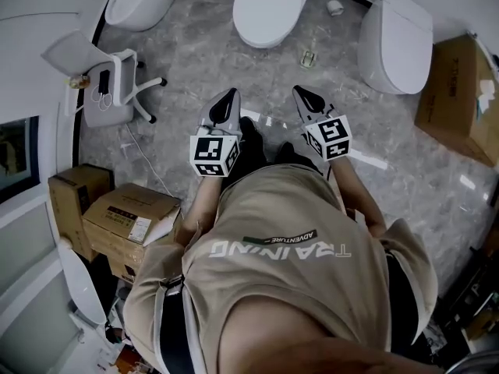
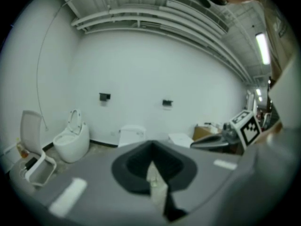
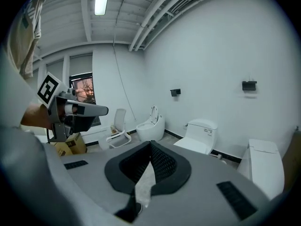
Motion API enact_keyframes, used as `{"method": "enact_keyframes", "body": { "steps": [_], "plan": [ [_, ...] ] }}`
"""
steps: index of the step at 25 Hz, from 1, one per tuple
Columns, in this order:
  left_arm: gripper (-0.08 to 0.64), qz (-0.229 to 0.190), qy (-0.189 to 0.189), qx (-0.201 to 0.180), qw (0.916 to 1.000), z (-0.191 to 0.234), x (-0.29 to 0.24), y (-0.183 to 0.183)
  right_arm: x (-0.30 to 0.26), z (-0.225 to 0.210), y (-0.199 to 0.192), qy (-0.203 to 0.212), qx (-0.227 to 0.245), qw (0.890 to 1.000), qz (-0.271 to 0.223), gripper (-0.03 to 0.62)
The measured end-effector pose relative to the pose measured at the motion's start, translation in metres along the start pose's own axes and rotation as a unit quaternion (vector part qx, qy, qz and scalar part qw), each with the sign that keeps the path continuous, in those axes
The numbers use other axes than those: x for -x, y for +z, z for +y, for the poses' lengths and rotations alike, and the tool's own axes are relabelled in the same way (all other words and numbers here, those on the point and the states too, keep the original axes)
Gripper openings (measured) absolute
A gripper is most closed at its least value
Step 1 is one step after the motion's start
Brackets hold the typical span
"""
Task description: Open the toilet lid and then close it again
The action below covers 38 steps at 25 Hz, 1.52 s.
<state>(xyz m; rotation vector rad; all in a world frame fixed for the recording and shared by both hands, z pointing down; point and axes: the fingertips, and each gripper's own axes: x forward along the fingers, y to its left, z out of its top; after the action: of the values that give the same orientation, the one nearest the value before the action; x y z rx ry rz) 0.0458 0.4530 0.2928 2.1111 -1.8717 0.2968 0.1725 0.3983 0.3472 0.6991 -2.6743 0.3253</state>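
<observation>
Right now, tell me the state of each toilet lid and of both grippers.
Left toilet, lid up.
Middle toilet, lid down.
Right toilet, lid down.
Left gripper, shut, nothing held.
Right gripper, shut, nothing held.

White oval toilet lid [image 1: 273, 6], closed flat, straight ahead, untouched
</observation>
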Motion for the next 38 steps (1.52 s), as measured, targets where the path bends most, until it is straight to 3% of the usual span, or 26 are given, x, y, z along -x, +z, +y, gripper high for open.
{"method": "enact_keyframes", "body": {
  "steps": [10, 18, 27, 38],
  "plan": [
    [0.005, -0.025, -0.036, -0.017, 0.9989, 0.105, -0.059, 0.042, -0.090, -0.021, 0.058, -0.073, -0.016, 0.997, -0.012, 0.014],
    [0.005, 0.000, -0.083, -0.015, 0.9964, 0.163, -0.099, 0.040, -0.143, -0.028, 0.071, -0.119, -0.045, 0.992, 0.004, 0.014],
    [0.005, 0.008, -0.118, -0.025, 0.9927, 0.176, -0.158, 0.044, -0.173, -0.062, 0.064, -0.143, -0.069, 0.987, 0.011, 0.014],
    [0.005, 0.024, -0.109, -0.044, 0.9928, 0.193, -0.236, 0.089, -0.235, -0.148, 0.093, -0.117, -0.073, 0.990, -0.001, 0.014]
  ]
}}
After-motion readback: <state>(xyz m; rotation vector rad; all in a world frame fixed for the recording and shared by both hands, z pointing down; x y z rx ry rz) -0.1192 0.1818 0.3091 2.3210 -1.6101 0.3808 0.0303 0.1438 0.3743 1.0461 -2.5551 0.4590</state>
